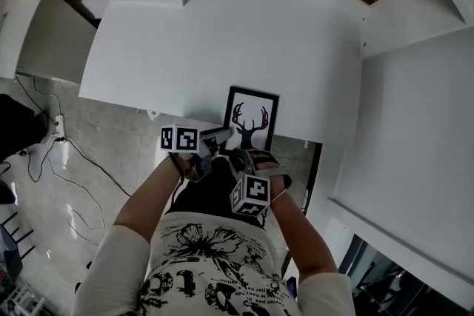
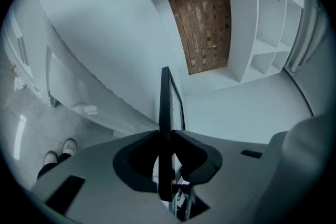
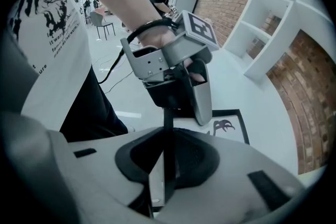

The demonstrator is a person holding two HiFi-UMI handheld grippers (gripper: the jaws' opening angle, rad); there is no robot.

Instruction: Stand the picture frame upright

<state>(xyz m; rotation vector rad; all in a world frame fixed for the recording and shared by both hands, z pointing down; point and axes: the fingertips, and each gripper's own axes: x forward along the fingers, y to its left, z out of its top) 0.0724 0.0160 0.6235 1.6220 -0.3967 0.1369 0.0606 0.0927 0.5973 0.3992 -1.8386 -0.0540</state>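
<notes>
Picture frame [image 1: 252,118] with the deer print facing up sits at the 6 o'clock edge of the white desk [image 1: 222,33]. Left gripper [image 1: 215,138] is at the frame's 7 o'clock corner, its fingers clamped narrow on the thin frame edge. Right gripper [image 1: 243,158] is at the frame's 6 o'clock side, its fingers also pinching the edge. The two grippers are just beside each other.

White table [image 1: 222,33], black picture frame [image 1: 252,117] with deer print at near edge
</notes>
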